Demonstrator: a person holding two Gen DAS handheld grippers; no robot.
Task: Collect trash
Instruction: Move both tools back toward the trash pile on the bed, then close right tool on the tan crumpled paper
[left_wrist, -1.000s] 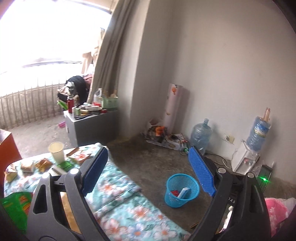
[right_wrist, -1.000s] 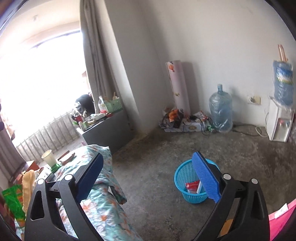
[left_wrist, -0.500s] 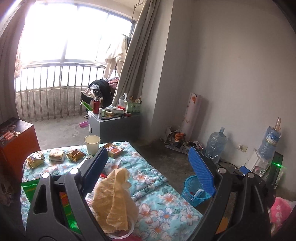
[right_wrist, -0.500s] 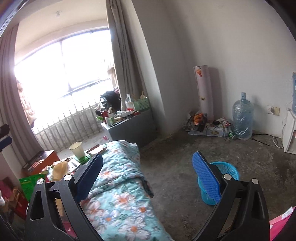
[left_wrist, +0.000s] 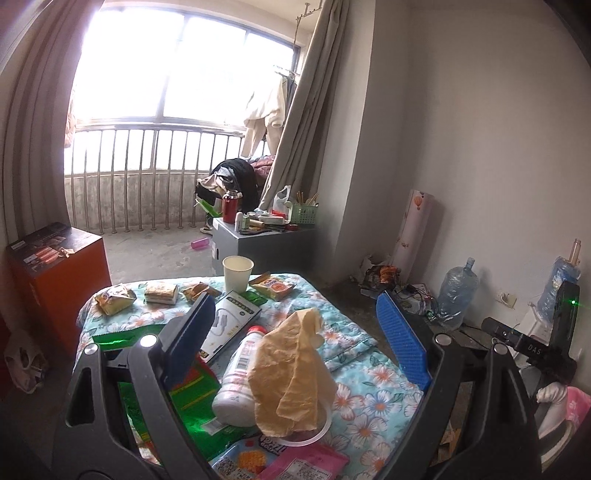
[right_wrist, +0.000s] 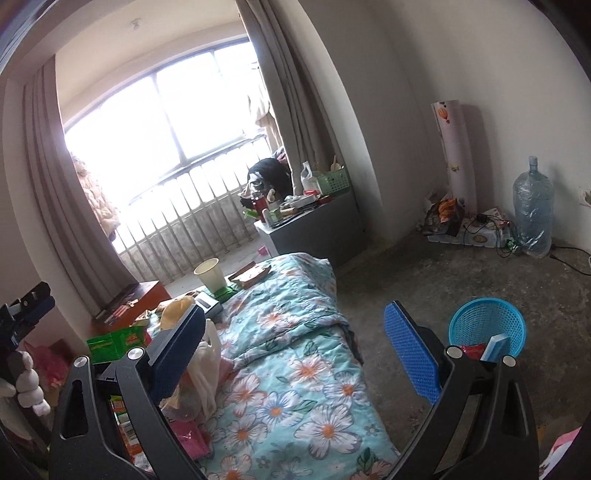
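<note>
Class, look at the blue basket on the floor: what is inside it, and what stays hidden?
In the blue basket there is a red wrapper and a pale blue-and-white box leaning on the wall. The right claw's arm covers the basket's lower part, so anything deeper cannot be seen.

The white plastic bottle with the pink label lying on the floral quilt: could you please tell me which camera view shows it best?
The left wrist view: the white plastic bottle with the pink label lies close up on the floral quilt, partly under a crumpled tan paper bag. In the right wrist view I cannot make it out; the dark finger and a plastic bag cover that spot.
</note>
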